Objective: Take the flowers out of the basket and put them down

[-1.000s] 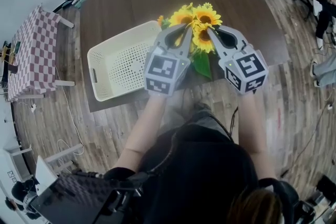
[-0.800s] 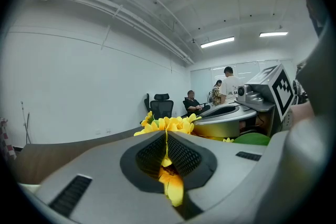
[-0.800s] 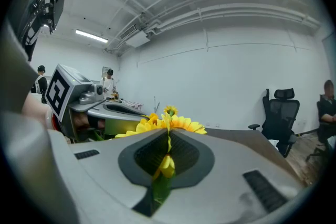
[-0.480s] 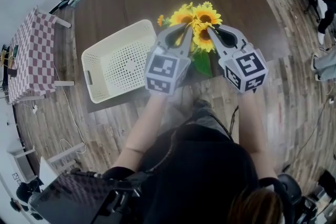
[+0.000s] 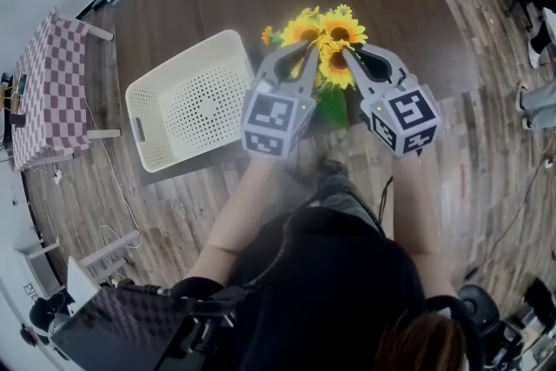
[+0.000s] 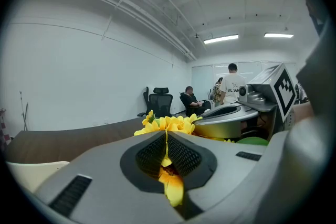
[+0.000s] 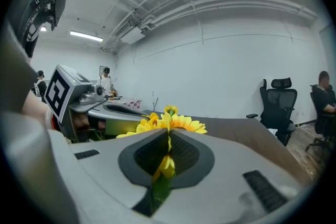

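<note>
An open office or lab room is suggested: white walls [image 6: 79, 76], strip lights [image 6: 220, 38] and exposed ceiling ducts [image 7: 210, 5] are seen, black swivel chairs [image 7: 278, 99] are placed on plank flooring [image 5: 486, 178], and a checked-cloth table [image 5: 48, 91] is set at nine o'clock.

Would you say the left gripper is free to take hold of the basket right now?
Probably not yet: the left gripper is shut on the flowers, as is the right gripper. The basket lies just to its left with nothing between them, so only the full jaws hinder it.

Wider gap between flowers [image 5: 334, 31] and basket [image 5: 201, 105]
</note>
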